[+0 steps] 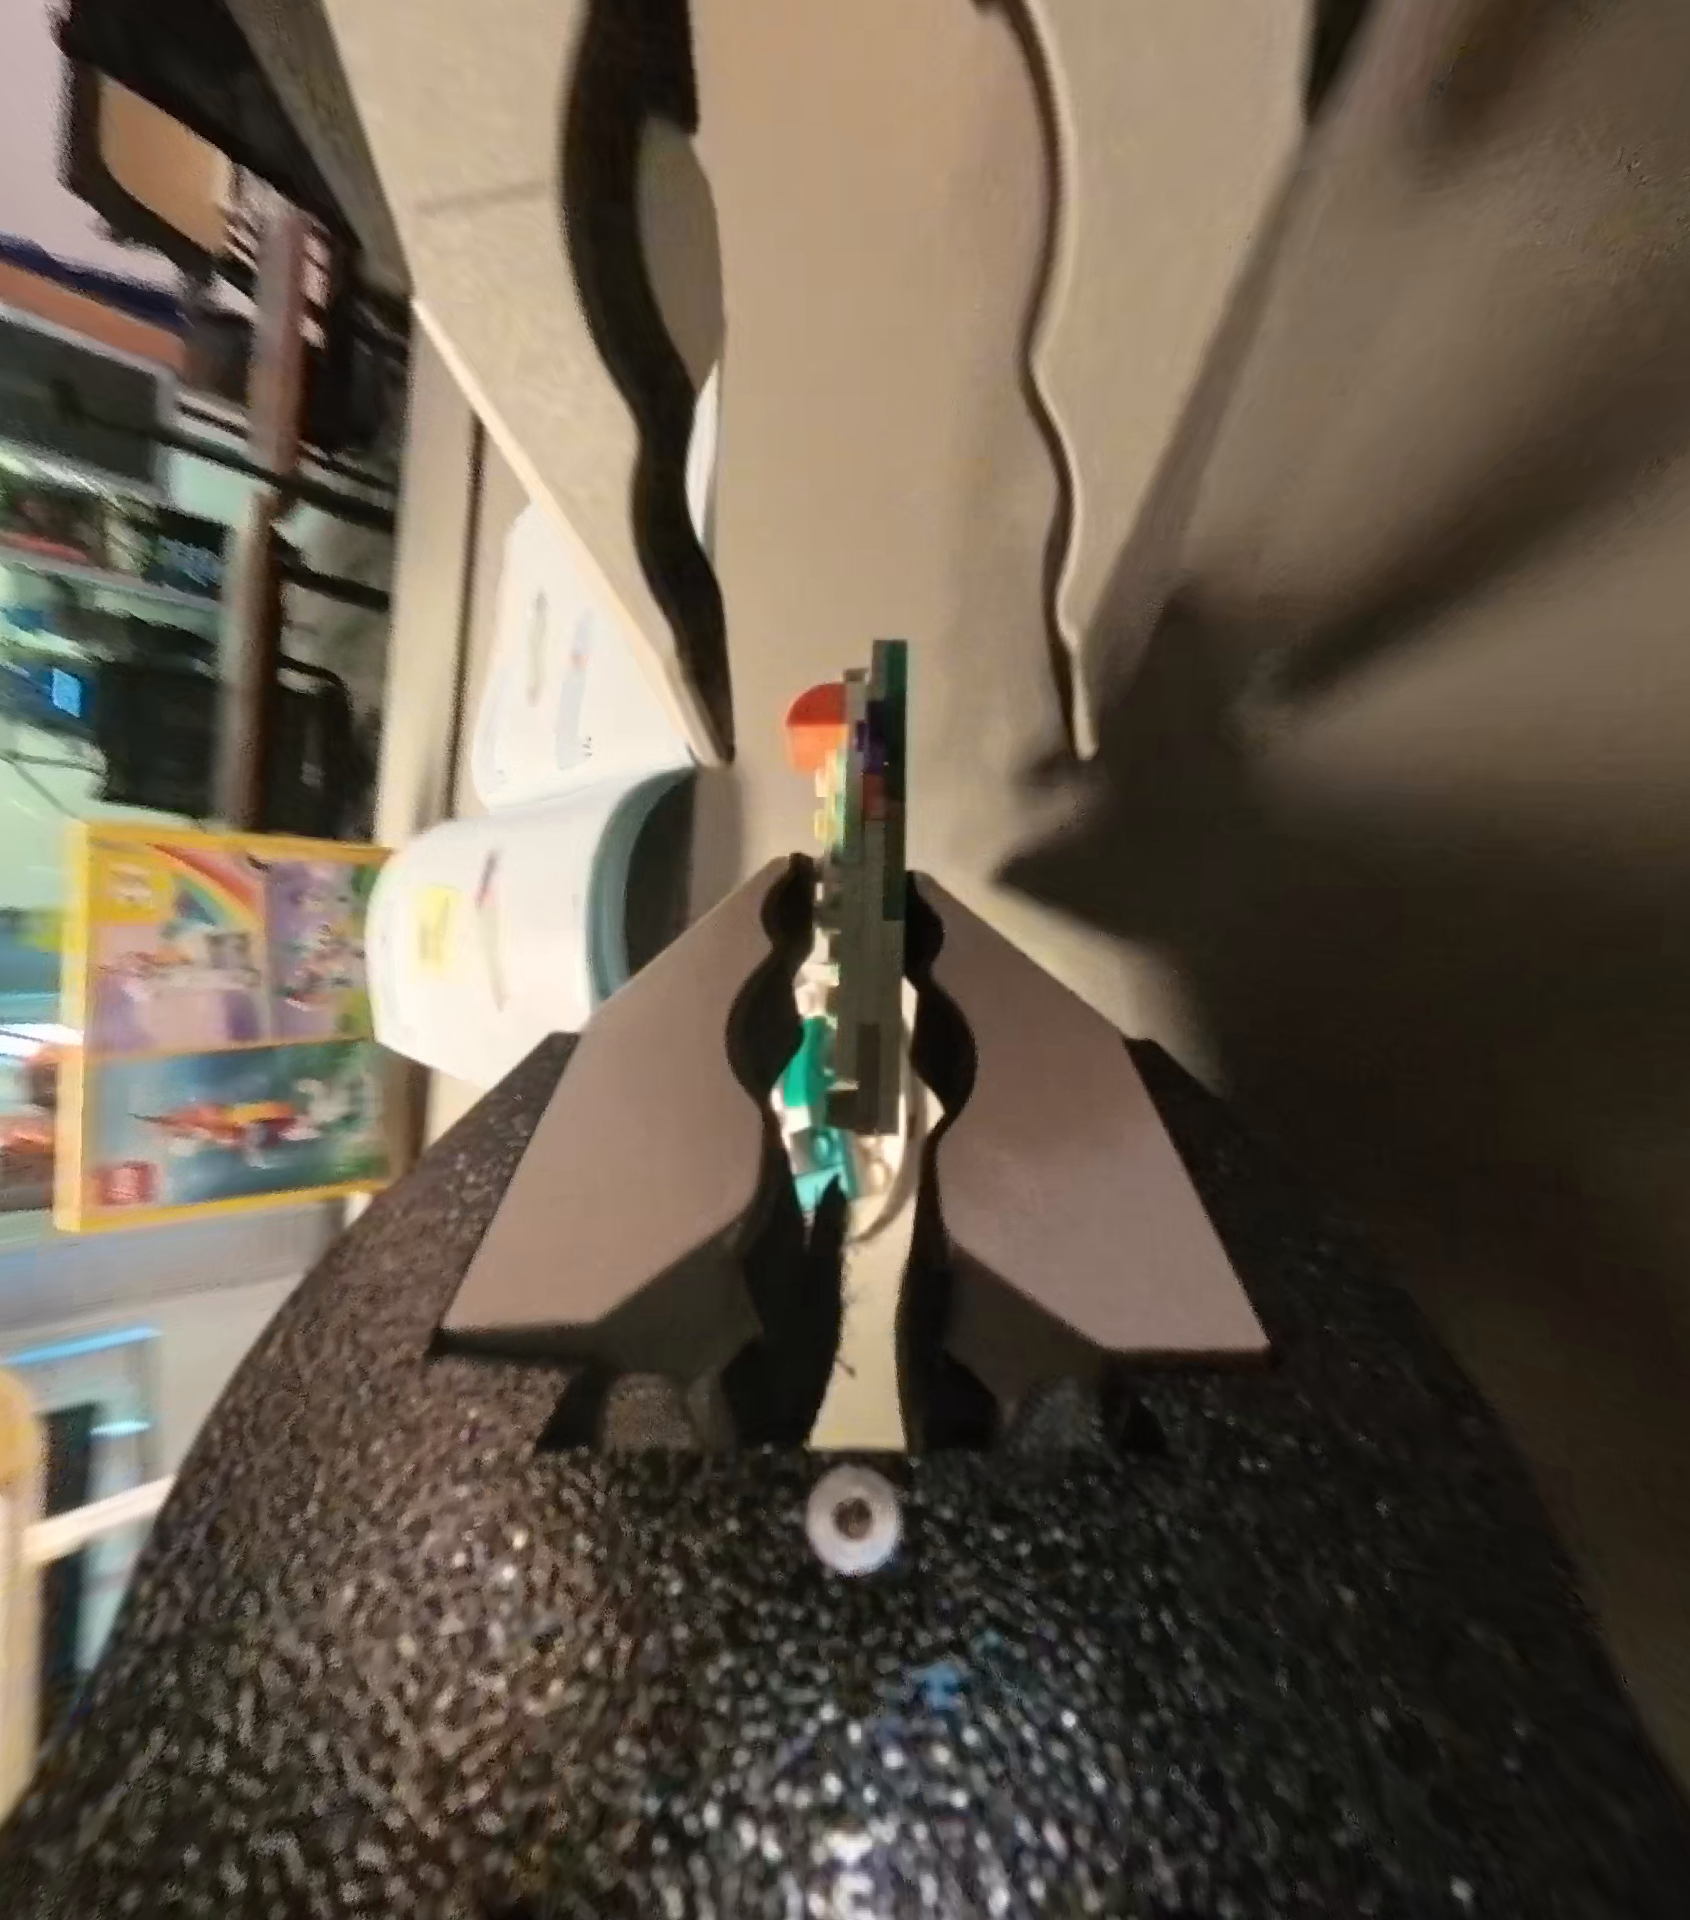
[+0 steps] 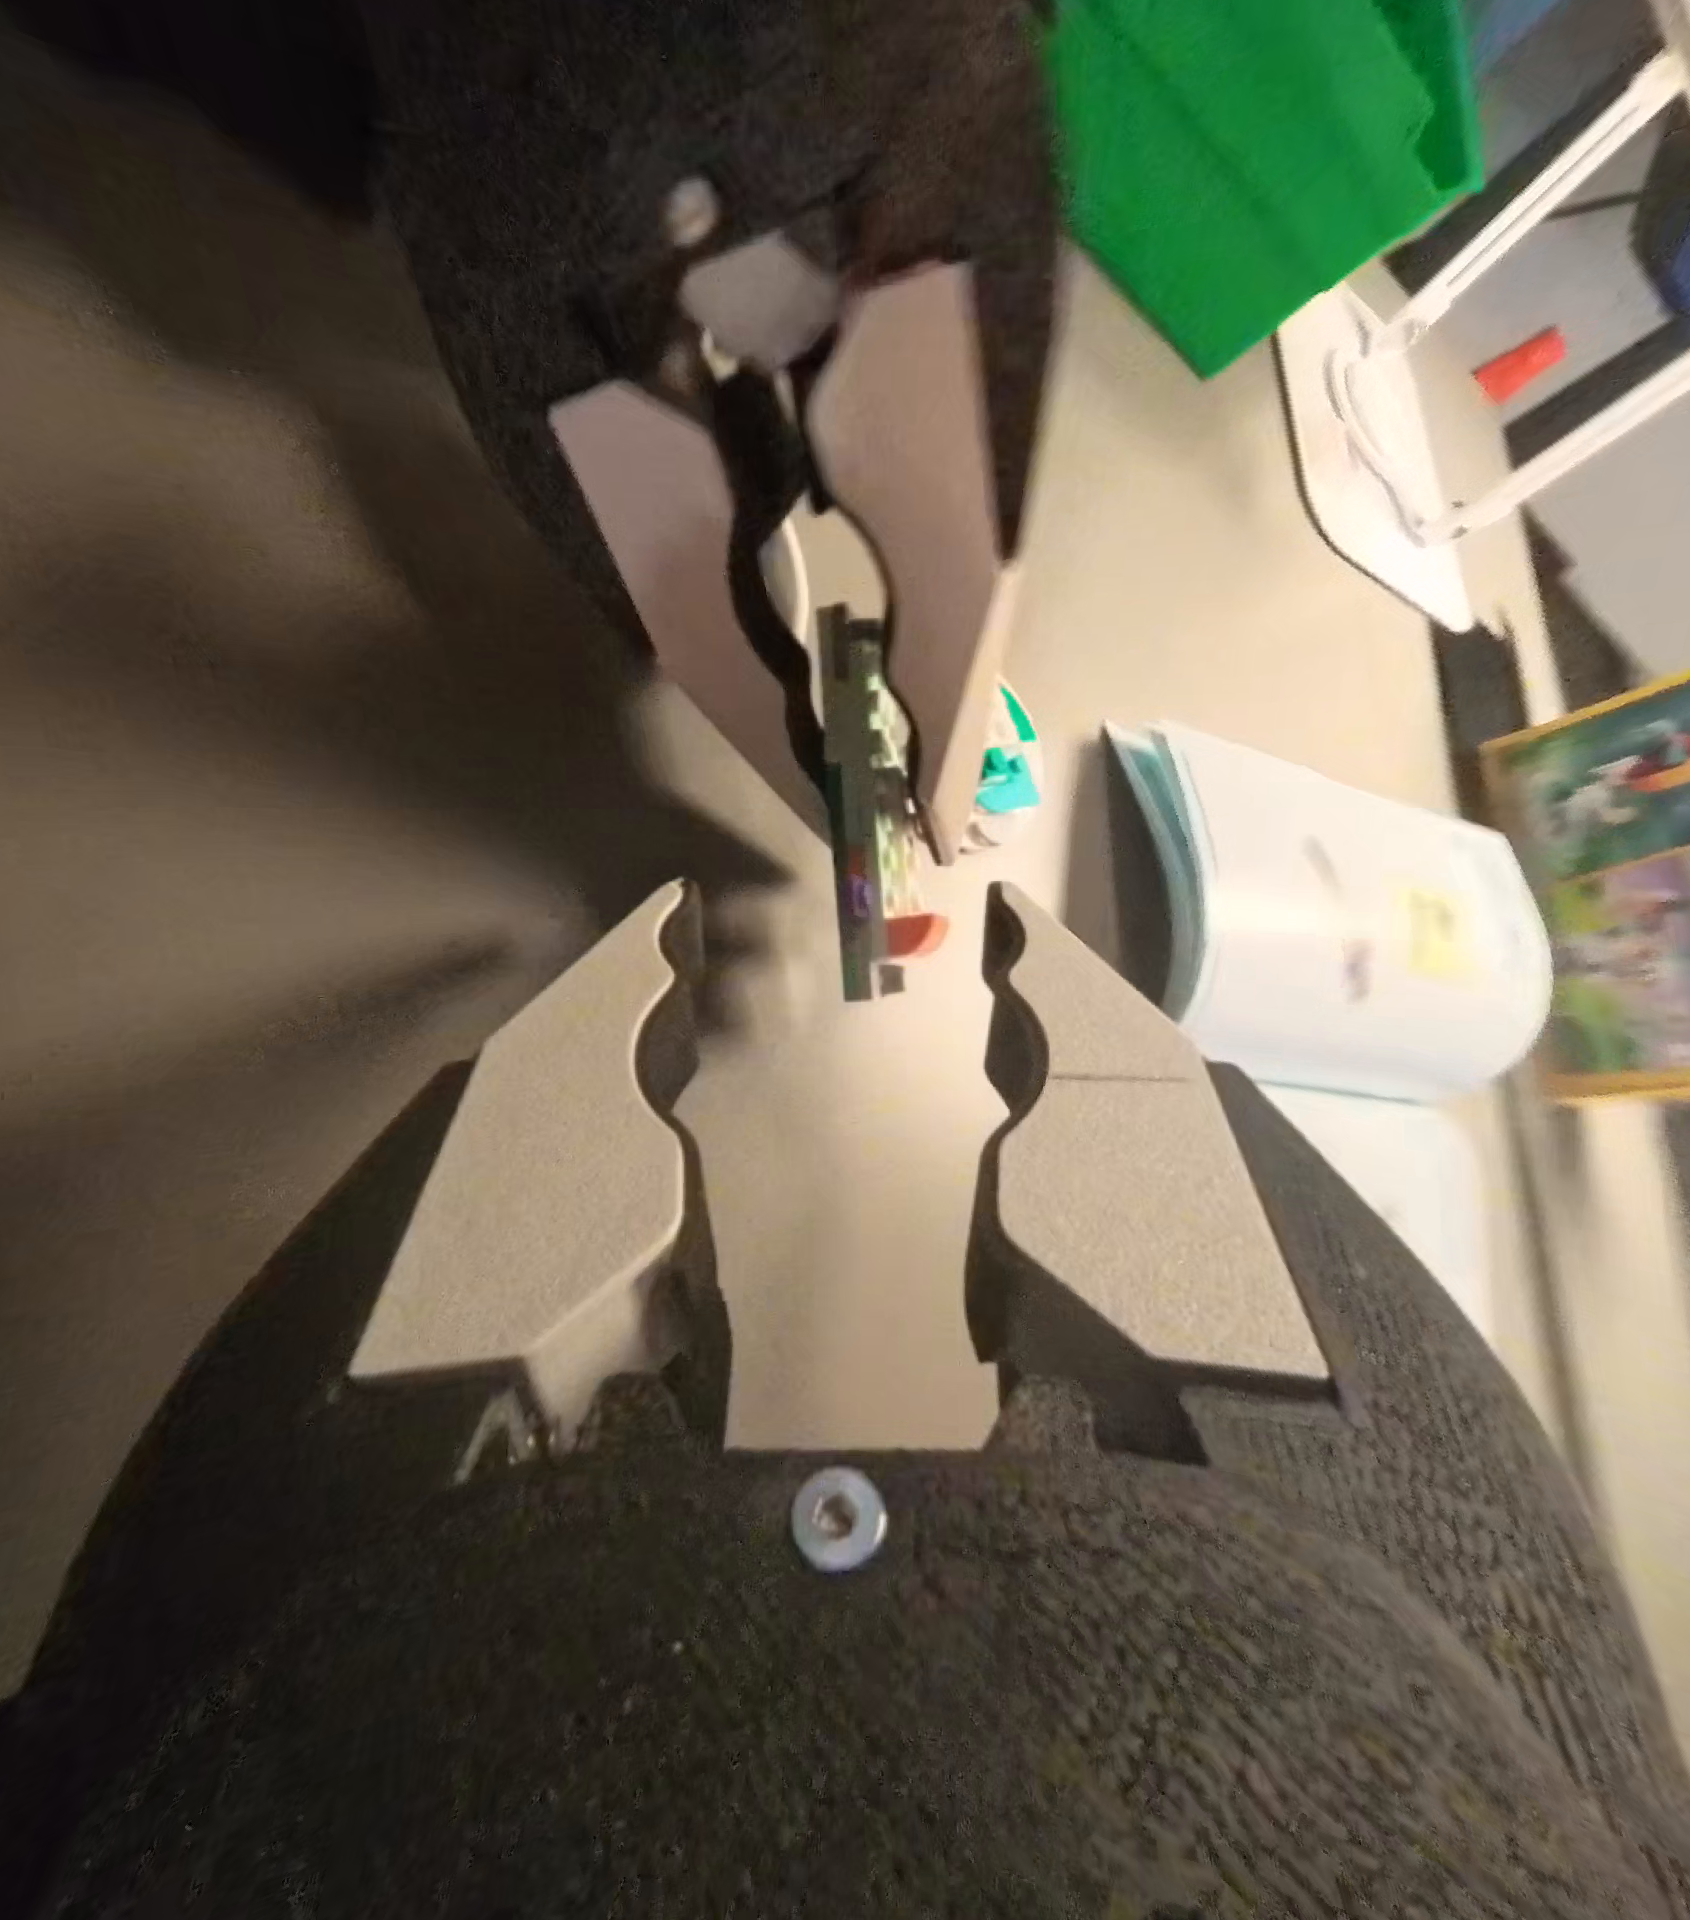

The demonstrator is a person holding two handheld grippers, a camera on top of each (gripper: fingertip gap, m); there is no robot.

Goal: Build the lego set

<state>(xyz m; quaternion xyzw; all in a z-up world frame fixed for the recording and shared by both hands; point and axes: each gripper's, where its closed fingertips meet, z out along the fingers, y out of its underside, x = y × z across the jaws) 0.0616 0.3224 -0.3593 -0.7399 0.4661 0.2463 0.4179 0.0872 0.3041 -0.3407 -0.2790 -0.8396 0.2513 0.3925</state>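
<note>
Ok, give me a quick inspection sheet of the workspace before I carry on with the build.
Surface: pale beige table, mostly bare near the grippers.
Job's things: flat green lego assembly with a red piece at its tip, held edge-on above the table; teal and white loose pieces beneath.
Clutter: open instruction booklet; lego box; clear container.
Grippers: left gripper shut on the lego assembly; right gripper open, empty, facing the assembly's tip.
Cables: a white cord-like loop under the left gripper, unclear.
Surroundings: green cloth; blurred shelving.
</note>
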